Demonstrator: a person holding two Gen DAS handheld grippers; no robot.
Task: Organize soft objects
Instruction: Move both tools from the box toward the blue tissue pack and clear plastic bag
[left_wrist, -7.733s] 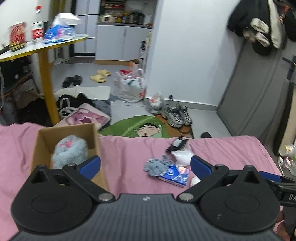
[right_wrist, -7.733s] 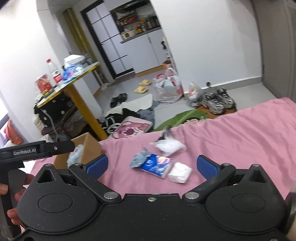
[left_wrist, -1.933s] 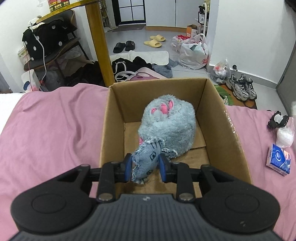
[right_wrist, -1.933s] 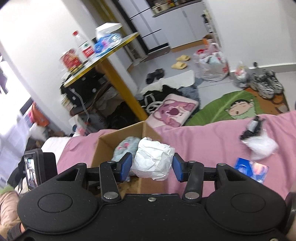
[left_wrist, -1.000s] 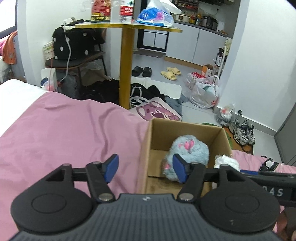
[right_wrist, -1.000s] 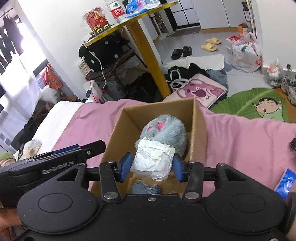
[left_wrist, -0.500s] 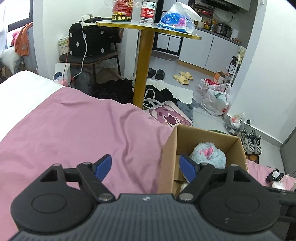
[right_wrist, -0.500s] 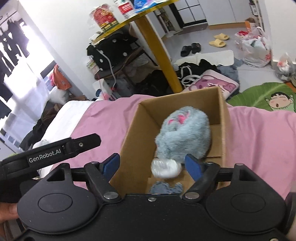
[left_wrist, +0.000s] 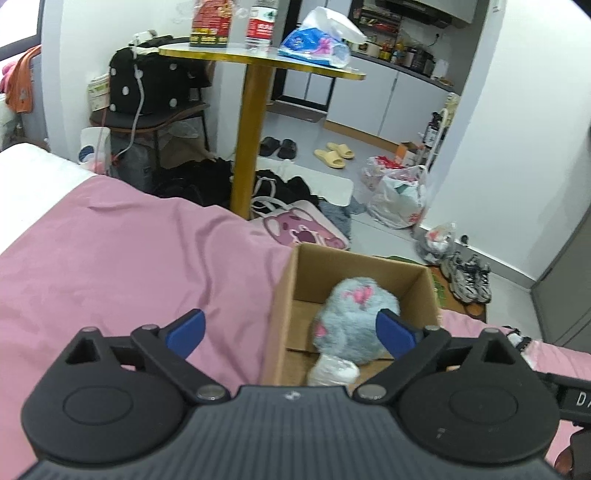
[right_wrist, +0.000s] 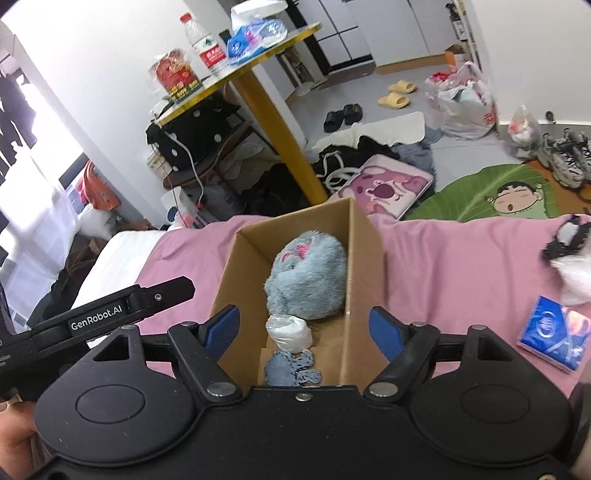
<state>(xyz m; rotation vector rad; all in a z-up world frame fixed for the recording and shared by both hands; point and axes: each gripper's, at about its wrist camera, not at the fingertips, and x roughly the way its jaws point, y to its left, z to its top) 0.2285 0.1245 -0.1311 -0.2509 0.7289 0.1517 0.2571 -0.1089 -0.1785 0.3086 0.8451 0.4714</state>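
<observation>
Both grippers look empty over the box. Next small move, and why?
Probably swing the right gripper right toward the blue tissue pack on the pink bedsheet. Both grippers are open and empty, the fluffy grey plush, white wad and small grey knit toy already lie in the cardboard box, and that pack lies nearest this gripper.

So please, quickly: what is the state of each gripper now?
Left gripper: open, holding nothing.
Right gripper: open, holding nothing, above the cardboard box.
</observation>
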